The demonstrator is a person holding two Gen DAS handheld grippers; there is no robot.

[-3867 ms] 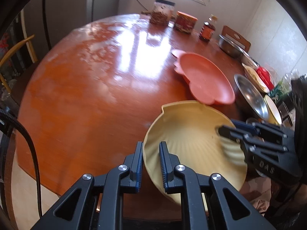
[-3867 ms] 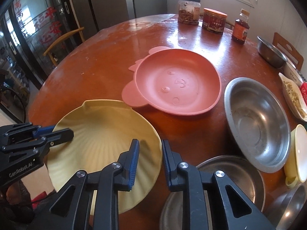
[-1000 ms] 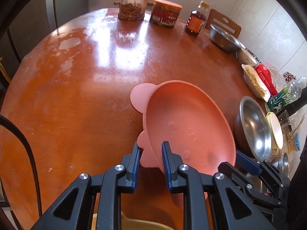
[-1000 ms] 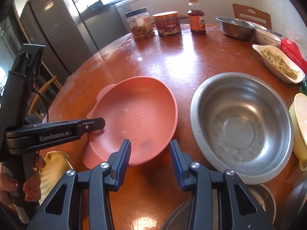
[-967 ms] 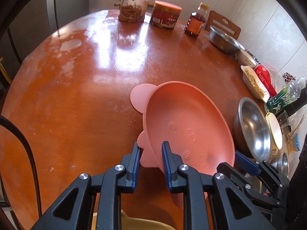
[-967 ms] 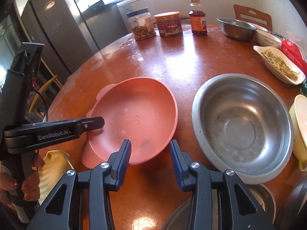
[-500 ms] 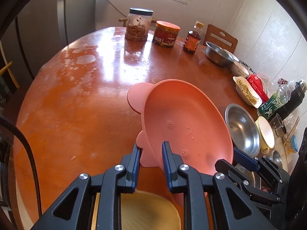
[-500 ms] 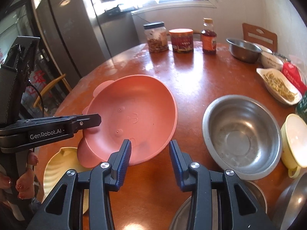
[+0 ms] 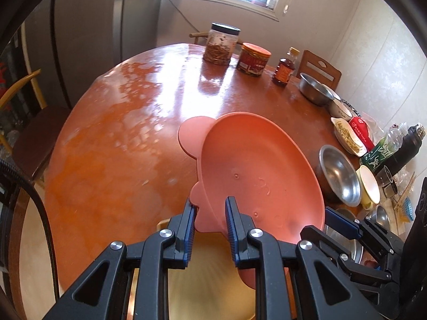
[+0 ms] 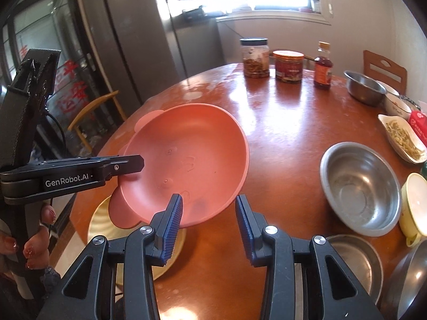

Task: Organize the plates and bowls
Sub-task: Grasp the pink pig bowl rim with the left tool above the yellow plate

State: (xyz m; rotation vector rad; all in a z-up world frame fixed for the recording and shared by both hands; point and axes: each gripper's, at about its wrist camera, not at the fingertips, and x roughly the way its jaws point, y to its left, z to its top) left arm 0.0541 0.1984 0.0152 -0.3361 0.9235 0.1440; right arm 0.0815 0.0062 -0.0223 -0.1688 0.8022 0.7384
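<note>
Above the near edge of the table [image 9: 112,133], the pink plate [image 9: 256,170] hangs tilted over the yellow plate [image 9: 208,282], its near-left rim clenched by the left gripper [image 9: 208,213], its near-right rim inside the right gripper [image 10: 209,208], whose grip I cannot tell.

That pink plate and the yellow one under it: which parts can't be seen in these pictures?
- Yellow plate: in the left wrist view the pink plate and the left tool cover most of it; the bottom edge cuts it off.
- Yellow plate, right wrist view: only a sliver shows beside the right tool.
- Pink plate's underside: hidden in both views.
- Right tool's grip: its right pad stands clear of the rim.
</note>
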